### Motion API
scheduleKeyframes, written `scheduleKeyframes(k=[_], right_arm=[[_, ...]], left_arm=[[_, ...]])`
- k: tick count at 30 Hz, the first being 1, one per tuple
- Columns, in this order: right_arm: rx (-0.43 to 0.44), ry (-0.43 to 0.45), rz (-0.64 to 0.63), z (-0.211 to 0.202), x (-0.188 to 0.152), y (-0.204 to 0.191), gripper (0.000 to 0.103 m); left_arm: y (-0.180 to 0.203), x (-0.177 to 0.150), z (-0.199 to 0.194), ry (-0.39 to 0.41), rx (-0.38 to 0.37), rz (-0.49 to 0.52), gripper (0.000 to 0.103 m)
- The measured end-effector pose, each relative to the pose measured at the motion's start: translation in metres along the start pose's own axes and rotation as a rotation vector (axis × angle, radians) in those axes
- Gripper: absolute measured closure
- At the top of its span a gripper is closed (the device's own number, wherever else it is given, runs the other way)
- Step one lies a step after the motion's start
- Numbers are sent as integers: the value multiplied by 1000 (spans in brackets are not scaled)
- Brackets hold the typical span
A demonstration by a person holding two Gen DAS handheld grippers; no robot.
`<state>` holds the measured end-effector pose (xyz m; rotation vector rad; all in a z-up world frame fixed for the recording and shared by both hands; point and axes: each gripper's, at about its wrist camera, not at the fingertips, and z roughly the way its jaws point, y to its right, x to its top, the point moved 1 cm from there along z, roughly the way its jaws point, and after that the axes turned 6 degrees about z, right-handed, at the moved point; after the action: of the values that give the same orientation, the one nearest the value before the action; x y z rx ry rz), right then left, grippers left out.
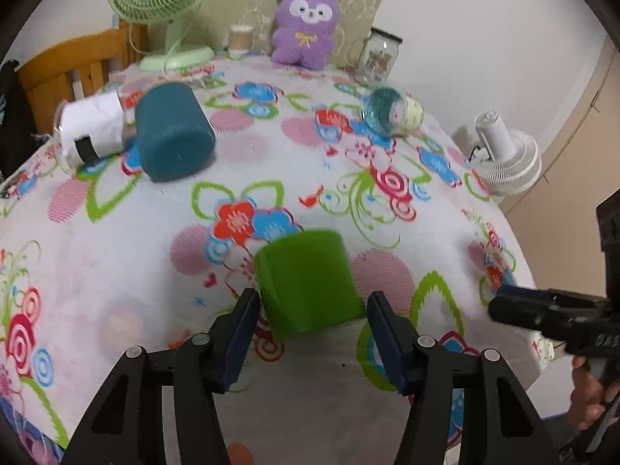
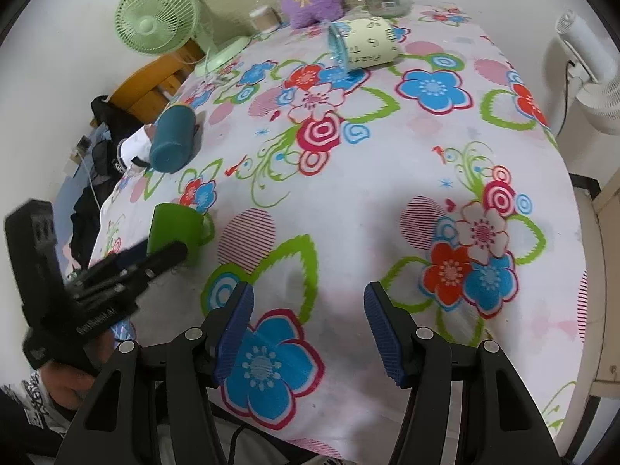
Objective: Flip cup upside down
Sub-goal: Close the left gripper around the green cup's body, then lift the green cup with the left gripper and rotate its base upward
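Observation:
A green cup (image 1: 308, 281) stands on the flowered tablecloth (image 1: 116, 271), base up, slightly blurred. My left gripper (image 1: 313, 310) is open, its blue pads on either side of the cup's lower part with gaps showing. In the right wrist view the green cup (image 2: 172, 226) with its handle sits at the left, behind the left gripper (image 2: 155, 255). My right gripper (image 2: 308, 304) is open and empty over the cloth; it also shows in the left wrist view at the right edge (image 1: 503, 304).
A dark teal cup (image 1: 172, 133) and a white-wrapped clear cup (image 1: 89, 128) lie on their sides at the left. A clear cup with a pale label (image 1: 391, 110) lies at the back right. A green fan (image 1: 162, 0), purple plush (image 1: 304, 25), jar (image 1: 378, 56) and white fan (image 1: 507, 155) stand around.

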<state>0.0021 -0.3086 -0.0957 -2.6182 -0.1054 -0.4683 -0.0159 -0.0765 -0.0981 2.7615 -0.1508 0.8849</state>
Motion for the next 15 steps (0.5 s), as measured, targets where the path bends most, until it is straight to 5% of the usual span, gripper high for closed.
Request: scheduleKeyframes(k=[10,15], right_arm=[[16,-9,-22,6,-3,-13,40],[10,-7,-30,4,-4,-14,40]], left_arm=[[-10,8,-16,39,20,-3,47],[-10,-1,-4,14,-2,-30,29]])
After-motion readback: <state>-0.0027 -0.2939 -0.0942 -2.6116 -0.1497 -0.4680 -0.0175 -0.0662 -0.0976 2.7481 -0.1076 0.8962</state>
